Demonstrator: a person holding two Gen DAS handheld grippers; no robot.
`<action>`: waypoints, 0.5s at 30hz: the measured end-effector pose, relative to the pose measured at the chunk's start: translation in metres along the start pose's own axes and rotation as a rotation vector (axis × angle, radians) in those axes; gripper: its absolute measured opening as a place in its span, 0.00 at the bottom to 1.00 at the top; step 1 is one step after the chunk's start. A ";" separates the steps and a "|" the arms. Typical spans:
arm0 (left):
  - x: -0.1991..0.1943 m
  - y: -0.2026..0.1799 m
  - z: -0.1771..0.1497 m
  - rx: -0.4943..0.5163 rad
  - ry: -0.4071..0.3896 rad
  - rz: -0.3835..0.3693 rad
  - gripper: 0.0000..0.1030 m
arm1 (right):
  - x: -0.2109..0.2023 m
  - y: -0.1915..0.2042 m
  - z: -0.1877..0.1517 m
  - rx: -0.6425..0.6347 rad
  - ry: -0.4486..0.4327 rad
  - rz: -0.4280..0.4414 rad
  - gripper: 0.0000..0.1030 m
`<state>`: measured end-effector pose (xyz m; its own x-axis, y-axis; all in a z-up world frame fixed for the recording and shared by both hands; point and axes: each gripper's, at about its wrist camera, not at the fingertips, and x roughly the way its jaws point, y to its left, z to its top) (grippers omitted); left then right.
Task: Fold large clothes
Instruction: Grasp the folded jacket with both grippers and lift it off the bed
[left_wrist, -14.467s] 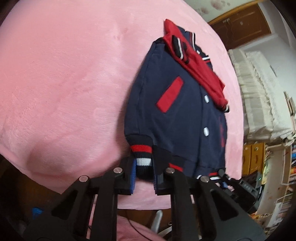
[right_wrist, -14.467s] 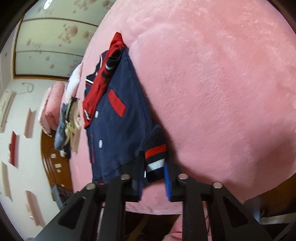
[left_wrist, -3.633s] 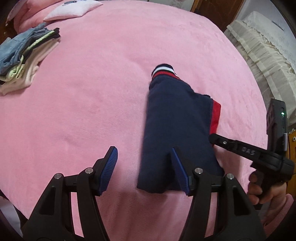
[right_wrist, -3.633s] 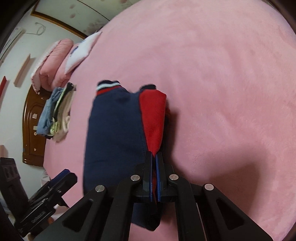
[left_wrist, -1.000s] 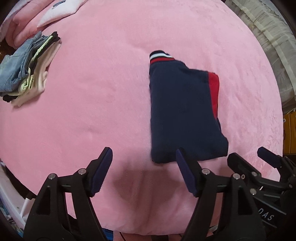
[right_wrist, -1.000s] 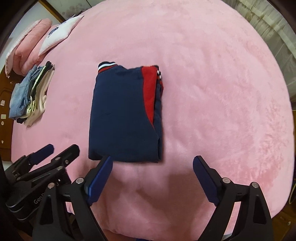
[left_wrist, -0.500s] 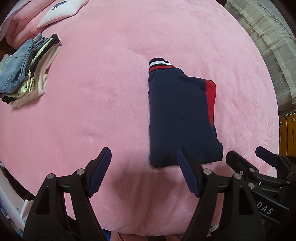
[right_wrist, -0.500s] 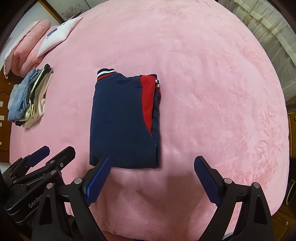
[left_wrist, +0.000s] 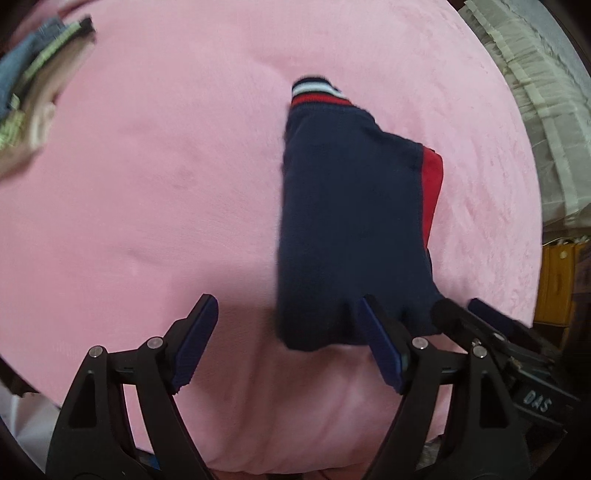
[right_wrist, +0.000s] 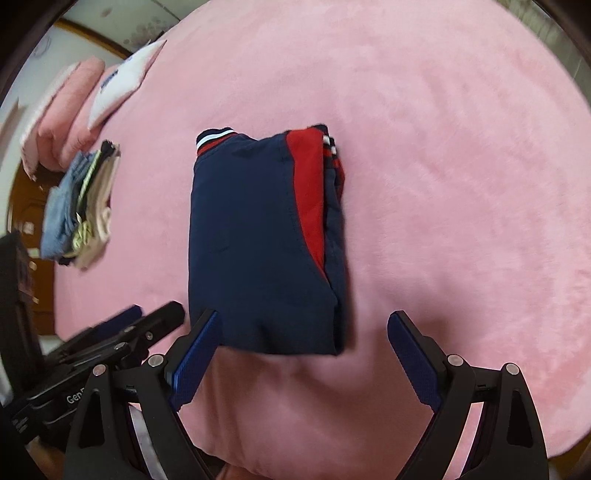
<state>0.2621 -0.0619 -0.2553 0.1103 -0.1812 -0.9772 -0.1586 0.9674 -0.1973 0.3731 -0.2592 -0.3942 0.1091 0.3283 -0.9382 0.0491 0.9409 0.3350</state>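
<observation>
Looking along the left tongs (left_wrist: 286, 301), found them spread wide and gripping nothing, blue pads (left_wrist: 195, 343) apart above the pink bed (left_wrist: 147, 192). Saw the folded navy jacket (left_wrist: 351, 221) lying flat on the bed, right of centre in that frame, with its near edge low down beside the right-hand pad. Could not tell whether pad and cloth touched. Noted a red, white and navy striped cuff (left_wrist: 314, 90) poking out at the far end of the bundle, toward the top of the frame, and a red panel (left_wrist: 432, 184) showing along its right edge. Made out the tips of the right tongs (left_wrist: 480, 317) at the lower right, near the jacket's near right corner.

Found the right tongs just as wide open in their own view, holding nothing, with the jacket's near edge sitting between and just beyond the two pads. Placed the jacket at the centre of that frame as a neat rectangle, navy on top, red strip toward its right side, striped cuff at the upper left corner. Spotted the left tongs at the lower left of that frame, close to the jacket's near left corner.

Picked out a stack of folded clothes (left_wrist: 33, 92), blurred, at the upper left, well apart from the jacket. Saw a white pillow (right_wrist: 122, 81) and a pink pillow (right_wrist: 62, 107) beyond that stack in the right wrist view. Noticed cream lace-edged fabric (left_wrist: 535, 92) past the bed at the upper right of the left wrist view.
</observation>
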 end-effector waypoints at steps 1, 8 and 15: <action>0.009 0.004 0.002 -0.014 0.018 -0.035 0.74 | 0.008 -0.005 0.002 0.012 0.008 0.018 0.89; 0.051 0.028 0.009 -0.100 0.048 -0.237 0.74 | 0.062 -0.038 0.008 0.089 0.085 0.166 0.88; 0.079 0.042 0.011 -0.144 0.033 -0.409 0.75 | 0.081 -0.059 0.009 0.147 0.029 0.347 0.88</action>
<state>0.2749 -0.0337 -0.3397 0.1613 -0.5521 -0.8180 -0.2438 0.7809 -0.5751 0.3880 -0.2890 -0.4896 0.1165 0.6297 -0.7680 0.1559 0.7521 0.6403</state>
